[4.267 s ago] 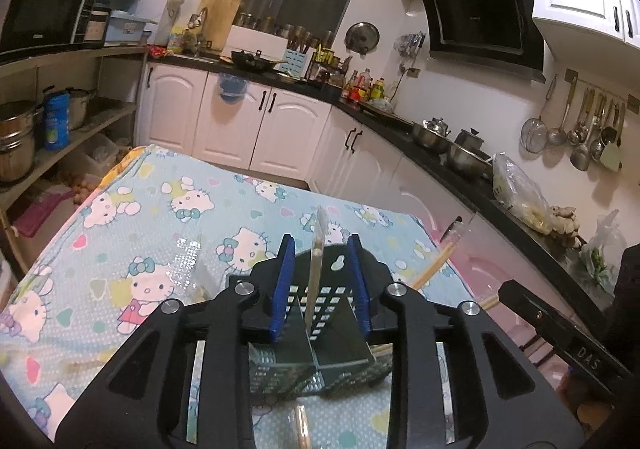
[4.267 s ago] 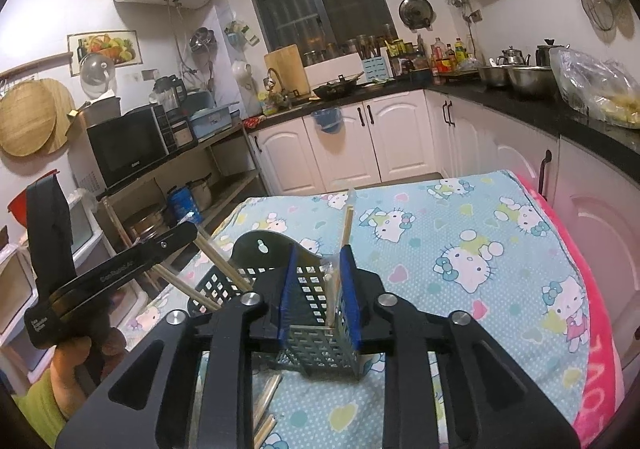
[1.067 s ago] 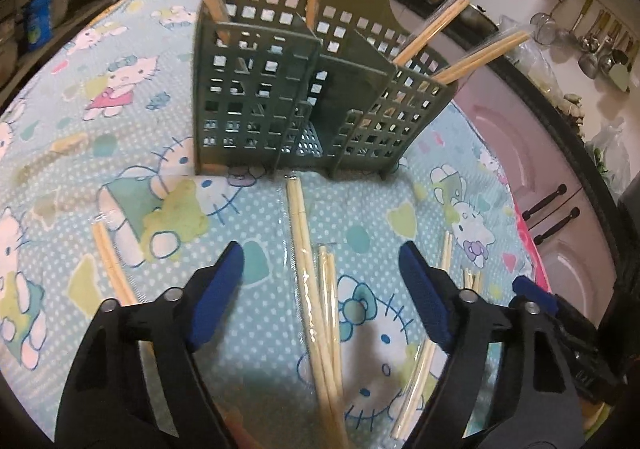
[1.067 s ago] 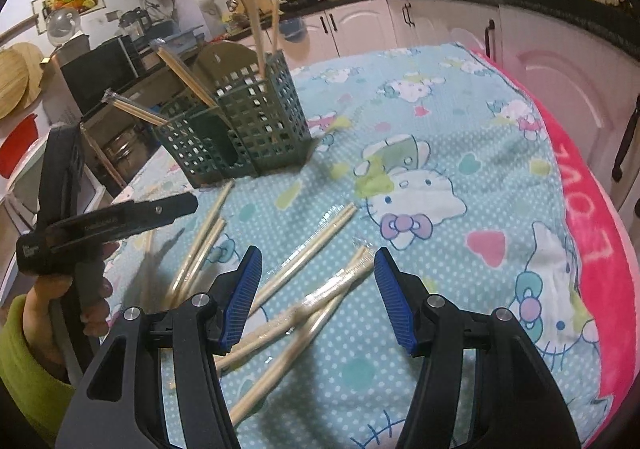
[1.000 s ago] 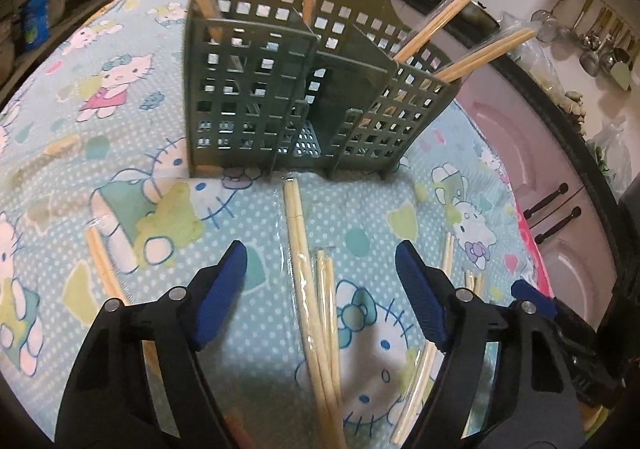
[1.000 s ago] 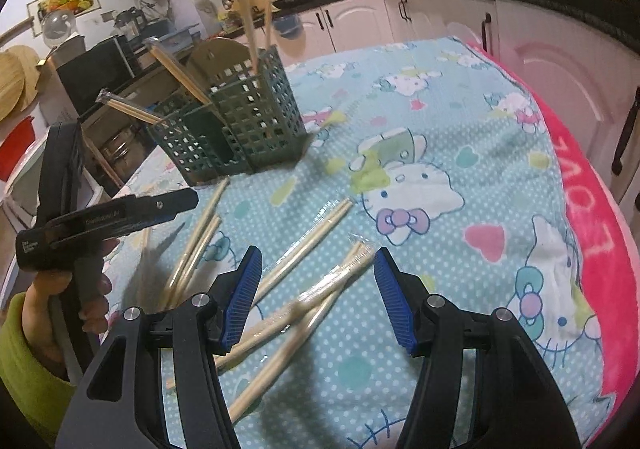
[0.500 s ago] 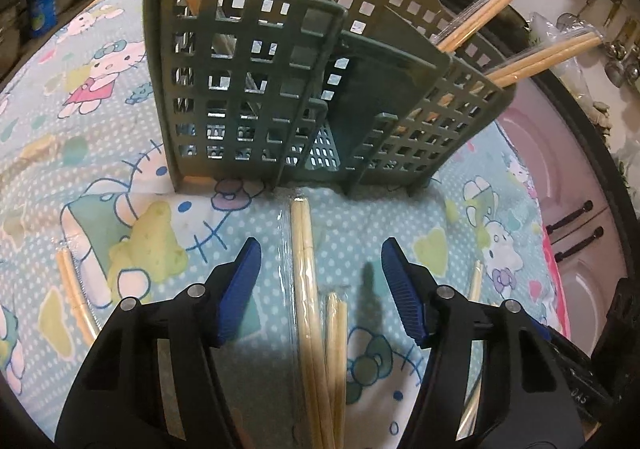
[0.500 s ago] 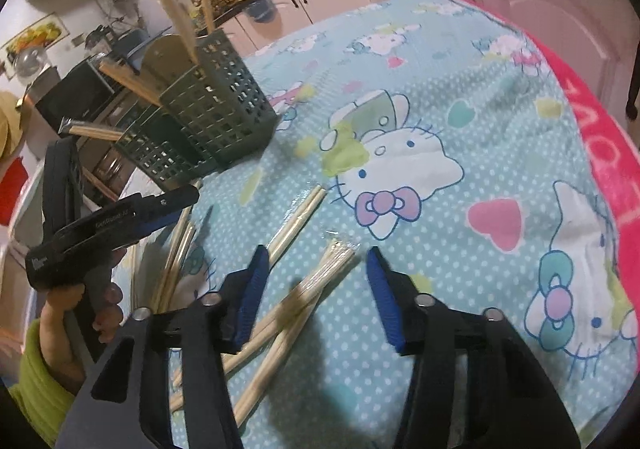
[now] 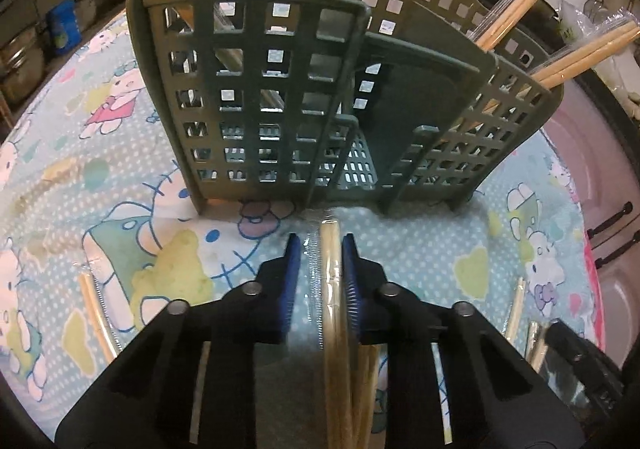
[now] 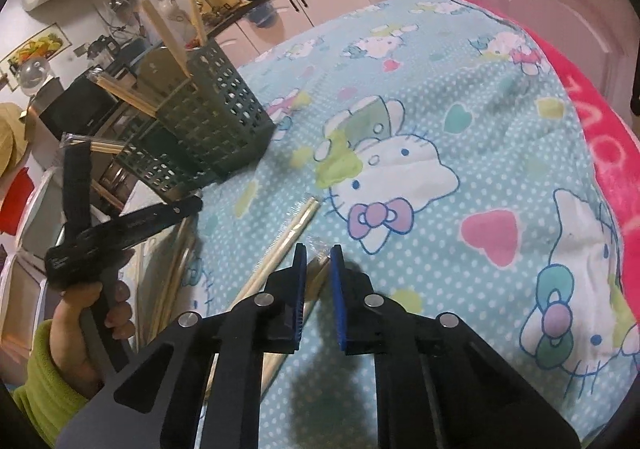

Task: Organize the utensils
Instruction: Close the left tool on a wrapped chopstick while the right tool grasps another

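Observation:
A dark green slotted utensil holder stands on the Hello Kitty cloth, with several wrapped chopstick pairs sticking out of its compartments; it also shows in the right wrist view. My left gripper is low on the cloth just in front of the holder, its jaws closed around a wrapped chopstick pair lying there. My right gripper is down on the cloth, its jaws narrowed around the end of another wrapped chopstick pair. The left gripper body shows in the right wrist view.
More wrapped chopsticks lie loose on the cloth: one at the left, some at the right, and one beside my right gripper. The pink blanket edge marks the table's side. Kitchen cabinets and counters surround the table.
Both grippers have dropped to the cloth and their jaws have narrowed from wide open, each around a wrapped chopstick pair. The left gripper has moved closer to the holder.

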The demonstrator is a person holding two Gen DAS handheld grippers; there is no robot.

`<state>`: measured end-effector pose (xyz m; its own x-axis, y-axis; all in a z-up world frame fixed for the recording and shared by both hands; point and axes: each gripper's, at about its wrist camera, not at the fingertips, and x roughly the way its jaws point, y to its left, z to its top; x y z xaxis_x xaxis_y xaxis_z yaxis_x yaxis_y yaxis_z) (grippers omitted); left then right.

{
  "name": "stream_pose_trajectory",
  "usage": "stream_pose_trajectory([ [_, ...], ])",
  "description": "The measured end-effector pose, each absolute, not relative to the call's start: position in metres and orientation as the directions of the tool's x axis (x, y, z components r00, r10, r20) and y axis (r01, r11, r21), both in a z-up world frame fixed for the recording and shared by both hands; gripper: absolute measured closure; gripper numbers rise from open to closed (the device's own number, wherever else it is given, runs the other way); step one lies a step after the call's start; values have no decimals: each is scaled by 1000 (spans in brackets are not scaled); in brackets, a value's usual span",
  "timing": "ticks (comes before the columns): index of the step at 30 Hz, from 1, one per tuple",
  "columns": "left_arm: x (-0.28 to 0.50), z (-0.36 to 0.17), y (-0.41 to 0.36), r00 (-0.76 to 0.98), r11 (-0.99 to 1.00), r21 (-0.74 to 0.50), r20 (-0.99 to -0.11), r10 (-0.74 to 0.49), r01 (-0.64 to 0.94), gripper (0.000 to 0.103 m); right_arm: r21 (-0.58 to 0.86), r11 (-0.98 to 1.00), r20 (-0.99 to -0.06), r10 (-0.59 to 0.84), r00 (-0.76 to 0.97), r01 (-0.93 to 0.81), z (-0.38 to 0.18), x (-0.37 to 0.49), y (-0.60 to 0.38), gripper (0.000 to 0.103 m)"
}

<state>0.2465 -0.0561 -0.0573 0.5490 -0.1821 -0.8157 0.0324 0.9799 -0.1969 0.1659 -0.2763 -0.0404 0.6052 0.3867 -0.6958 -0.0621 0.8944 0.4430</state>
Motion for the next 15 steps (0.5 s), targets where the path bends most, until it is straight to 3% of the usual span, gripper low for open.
stream_pose_trajectory([
  [15, 213, -14, -37, 632, 947, -298, -713, -303, 119, 98, 448, 882, -606, 420, 675, -147, 1, 152, -271, 94],
])
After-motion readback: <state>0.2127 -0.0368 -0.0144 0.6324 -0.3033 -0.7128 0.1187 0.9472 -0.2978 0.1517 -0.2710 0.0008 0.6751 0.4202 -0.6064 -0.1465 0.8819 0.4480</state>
